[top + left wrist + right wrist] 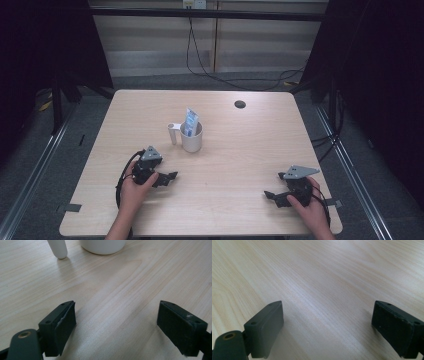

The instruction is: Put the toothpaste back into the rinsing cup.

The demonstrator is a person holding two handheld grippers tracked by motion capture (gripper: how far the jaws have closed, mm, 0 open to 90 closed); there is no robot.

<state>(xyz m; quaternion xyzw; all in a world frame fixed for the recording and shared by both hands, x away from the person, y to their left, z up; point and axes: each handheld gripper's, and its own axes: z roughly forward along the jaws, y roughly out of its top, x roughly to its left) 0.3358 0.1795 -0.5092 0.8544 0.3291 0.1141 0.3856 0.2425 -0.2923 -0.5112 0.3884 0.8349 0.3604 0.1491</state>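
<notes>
L gripper (170, 176): jaws spread wide, nothing btwn, low over table (240, 150), aimed at cup.
R gripper (270, 196): jaws spread, empty, near table's front right.
Cup (192, 137): white, upright, mid-table, just beyond L gripper; blue packet (190, 121) inside.

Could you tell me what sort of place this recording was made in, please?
Probably a lab recording booth: a bare wooden table hemmed in by dark curtains, cables trailing over grey carpet, and a person holding the left gripper and right gripper.
</notes>
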